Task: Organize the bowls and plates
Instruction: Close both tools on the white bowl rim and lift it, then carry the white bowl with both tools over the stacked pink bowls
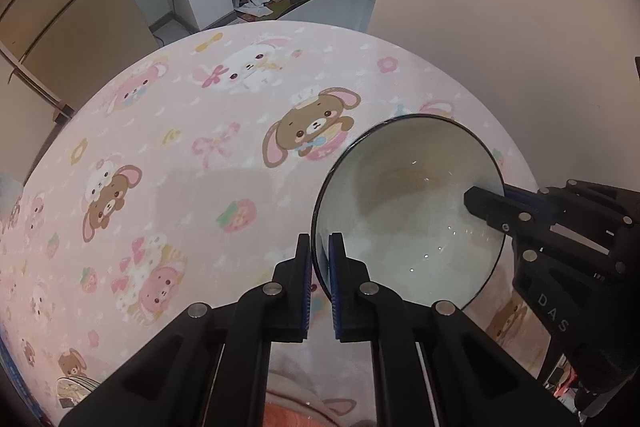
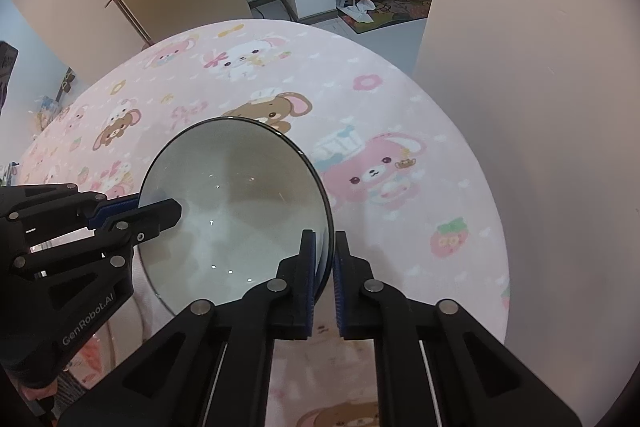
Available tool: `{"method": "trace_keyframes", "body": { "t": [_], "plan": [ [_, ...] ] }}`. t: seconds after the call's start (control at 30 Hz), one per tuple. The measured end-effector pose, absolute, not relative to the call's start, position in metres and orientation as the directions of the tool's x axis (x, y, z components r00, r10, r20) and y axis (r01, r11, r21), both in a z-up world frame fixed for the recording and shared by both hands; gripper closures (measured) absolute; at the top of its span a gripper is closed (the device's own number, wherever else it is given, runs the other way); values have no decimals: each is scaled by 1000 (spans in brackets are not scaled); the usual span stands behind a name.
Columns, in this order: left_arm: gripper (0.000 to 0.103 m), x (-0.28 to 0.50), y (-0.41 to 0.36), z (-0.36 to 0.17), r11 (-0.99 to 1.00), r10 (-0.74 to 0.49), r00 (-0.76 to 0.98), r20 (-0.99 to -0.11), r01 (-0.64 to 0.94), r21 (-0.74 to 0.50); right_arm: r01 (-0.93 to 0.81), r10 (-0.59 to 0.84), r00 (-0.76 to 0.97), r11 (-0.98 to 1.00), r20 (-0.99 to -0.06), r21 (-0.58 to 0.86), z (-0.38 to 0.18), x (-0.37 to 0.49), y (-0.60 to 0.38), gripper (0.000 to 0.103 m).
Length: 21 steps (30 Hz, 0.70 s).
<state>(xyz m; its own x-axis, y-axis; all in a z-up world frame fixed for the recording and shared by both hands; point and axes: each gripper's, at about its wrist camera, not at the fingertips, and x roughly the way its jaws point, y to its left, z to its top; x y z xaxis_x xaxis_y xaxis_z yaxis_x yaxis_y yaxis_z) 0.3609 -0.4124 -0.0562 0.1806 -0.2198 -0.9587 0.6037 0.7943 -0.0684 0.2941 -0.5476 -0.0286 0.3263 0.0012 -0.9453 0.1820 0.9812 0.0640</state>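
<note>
Bowl pinched at both sides of its rim, task barely begun.

Both my jaws are closed down to a thin slit on the bowl (image 1: 404, 211): the left gripper (image 1: 319, 267) clamps the near-left rim, one finger inside the wall and one outside, and the right gripper (image 2: 324, 263) does the same on the opposite rim. The bowl sits over the right part of the bench (image 1: 180, 155), on its pink cartoon cloth; whether it still rests on the cloth or is just lifted I cannot tell. It looks empty. No plates and no other bowls show in either view, so I judge nothing is stacked or sorted yet; this bowl has still to be carried to its place.
</note>
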Motion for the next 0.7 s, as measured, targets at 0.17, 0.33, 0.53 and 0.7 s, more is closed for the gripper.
{"method": "trace_keyframes", "body": {
  "t": [0.17,0.33,0.53,0.7],
  "plan": [
    [97,352,-405,-21,776,-298,193,-935,619,-120,139,-2,358,989,-934,51,-6,288,-532,92],
    [97,334,-406,-2,773,-238,343,-909,633,36,106,-124,382,990,-916,-90,-3,285,-504,93],
    [96,350,-391,-15,797,-263,278,-924,603,-46,153,-46,370,988,-928,11,-5,281,-524,93],
    [96,371,-394,-46,810,-275,151,-949,568,-144,192,-6,362,979,-932,68,-15,279,-546,95]
  ]
}}
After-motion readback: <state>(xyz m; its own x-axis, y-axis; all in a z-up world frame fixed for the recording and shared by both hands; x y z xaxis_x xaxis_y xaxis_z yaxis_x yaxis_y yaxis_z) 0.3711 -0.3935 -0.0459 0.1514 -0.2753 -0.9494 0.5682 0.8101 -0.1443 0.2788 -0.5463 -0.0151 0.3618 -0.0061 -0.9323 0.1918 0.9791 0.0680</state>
